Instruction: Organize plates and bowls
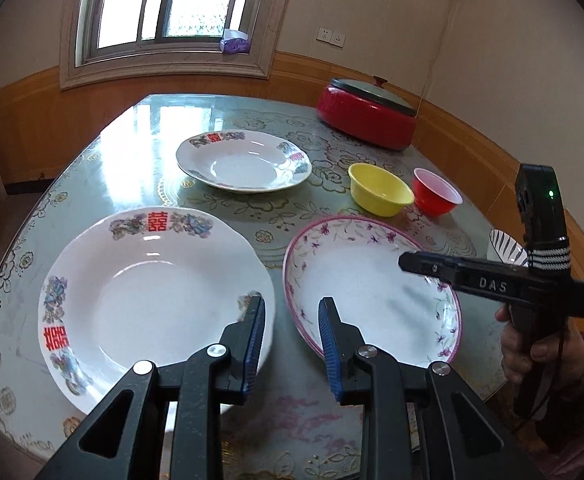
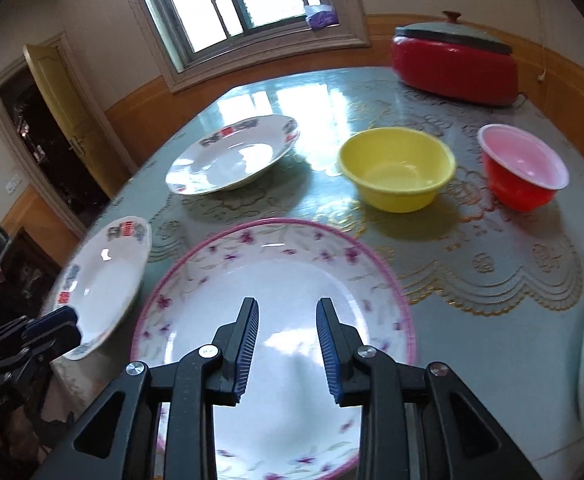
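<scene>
Both grippers tilt downward. The left gripper [image 1: 292,344] has its 2 blue-padded fingers [image 1: 255,344] apart, nothing between them. The right gripper [image 2: 288,344] likewise stands parted and empty, its handle gripped by the person's right hand [image 1: 540,344].

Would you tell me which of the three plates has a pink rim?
The purple-flowered plate, beneath the right gripper; the other two plates carry red characters.

striped bowl [image 1: 506,249] half hidden, pink-rimmed plate [image 2: 276,280] cropped
</scene>
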Demonstrator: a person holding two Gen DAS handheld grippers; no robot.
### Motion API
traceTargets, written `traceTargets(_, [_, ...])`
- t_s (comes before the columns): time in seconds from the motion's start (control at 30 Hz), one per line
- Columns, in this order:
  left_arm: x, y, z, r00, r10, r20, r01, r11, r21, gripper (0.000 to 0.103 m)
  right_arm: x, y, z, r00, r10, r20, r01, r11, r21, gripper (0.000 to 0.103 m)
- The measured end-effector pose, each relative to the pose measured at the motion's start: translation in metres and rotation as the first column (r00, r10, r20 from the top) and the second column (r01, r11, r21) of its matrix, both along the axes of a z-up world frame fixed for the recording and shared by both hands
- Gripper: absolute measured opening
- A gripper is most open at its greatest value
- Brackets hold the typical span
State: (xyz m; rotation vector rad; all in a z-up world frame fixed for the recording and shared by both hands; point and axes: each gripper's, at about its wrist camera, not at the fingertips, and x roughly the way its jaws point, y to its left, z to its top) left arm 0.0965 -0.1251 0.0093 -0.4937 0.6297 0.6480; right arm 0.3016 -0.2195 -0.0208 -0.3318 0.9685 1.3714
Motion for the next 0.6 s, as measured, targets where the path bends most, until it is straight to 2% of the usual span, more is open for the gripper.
traceTargets(0.07, [-0.008, 0.012, 0.005, 1.000, 0.005, -0.006, -0.005, 1.000, 0.030, 0.031, -0.017, 0.009, -0.003, 0.996, 0.054, -0.066, -0.053, 0.999, 0.005, 0.030])
traceTargets(0.1, [-0.013, 0.019, 0.007, 1.000, 0.004, -0.003, -0.004, 0.999, 0.040, 0.036, -0.026, 0.012, -0.004, 0.991, 0.085, -0.104, -0.083, 0.996, 0.018, 0.030])
traceTargets(0.17, [-0.024, 0.032, 0.011, 1.000, 0.004, 0.009, -0.004, 0.998, 0.062, 0.041, -0.044, 0.021, -0.005, 0.972, 0.147, -0.184, -0.140, 0.989, 0.053, 0.030])
traceTargets(0.33, [-0.055, 0.074, 0.011, 0.999, 0.040, 0.019, -0.041, 0.996, 0.073, 0.049, -0.090, 0.043, -0.012, 0.933, 0.244, -0.265, -0.238, 0.970, 0.057, 0.029])
traceTargets(0.37, [-0.061, 0.082, 0.011, 0.999, 0.049, 0.020, -0.050, 0.996, 0.075, 0.050, -0.097, 0.044, -0.015, 0.926, 0.252, -0.281, -0.248, 0.968, 0.048, 0.030])
traceTargets(0.6, [-0.086, 0.136, 0.002, 0.999, 0.033, -0.035, -0.030, 0.996, 0.088, 0.055, -0.120, 0.038, -0.024, 0.943, 0.165, -0.290, -0.177, 0.984, -0.016, 0.031])
